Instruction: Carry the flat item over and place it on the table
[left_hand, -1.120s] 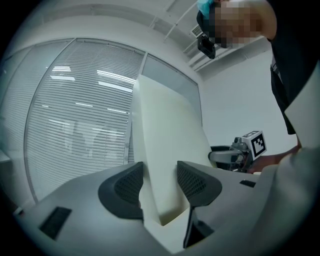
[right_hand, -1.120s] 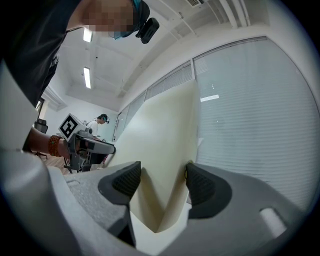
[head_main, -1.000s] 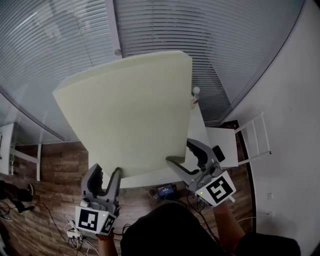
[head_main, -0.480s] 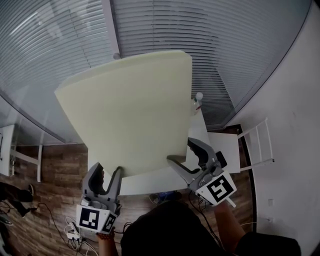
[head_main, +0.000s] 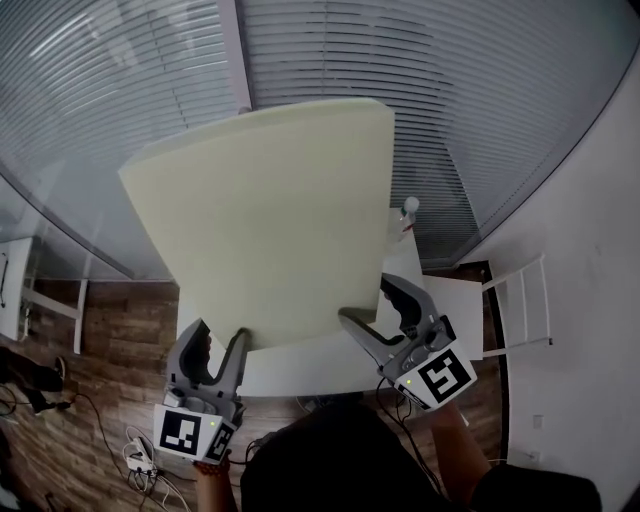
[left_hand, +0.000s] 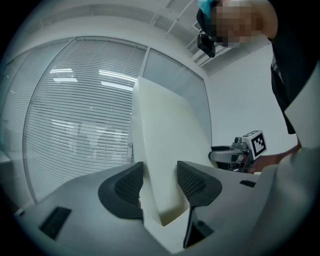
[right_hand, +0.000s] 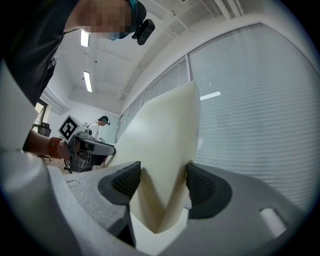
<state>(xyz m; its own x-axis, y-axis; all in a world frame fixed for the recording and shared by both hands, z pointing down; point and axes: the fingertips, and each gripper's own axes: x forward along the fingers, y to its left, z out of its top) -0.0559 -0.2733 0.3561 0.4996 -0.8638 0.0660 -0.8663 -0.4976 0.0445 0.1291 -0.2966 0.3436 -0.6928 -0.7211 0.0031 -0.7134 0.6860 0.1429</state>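
Observation:
A large pale-yellow foam sheet (head_main: 270, 220) is held up in the air, tilted away from me, above a white table (head_main: 300, 362). My left gripper (head_main: 222, 342) is shut on the sheet's near left corner, and the foam (left_hand: 165, 165) stands pinched between its two dark pads. My right gripper (head_main: 368, 318) is shut on the near right corner; there the foam (right_hand: 160, 160) is squeezed into a fold between the pads. The left gripper view shows the right gripper (left_hand: 235, 155) across the sheet. The right gripper view shows the left gripper (right_hand: 82, 145) likewise.
Glass walls with white blinds (head_main: 420, 90) close off the far side. A small bottle (head_main: 408, 212) stands on the table past the sheet's right edge. A white chair (head_main: 515, 300) is to the right. Cables and a power strip (head_main: 135, 455) lie on the wooden floor at the left.
The view has shifted slightly toward the table; the sheet sits a little lower and more to the right. Both grippers keep their hold on its corners.

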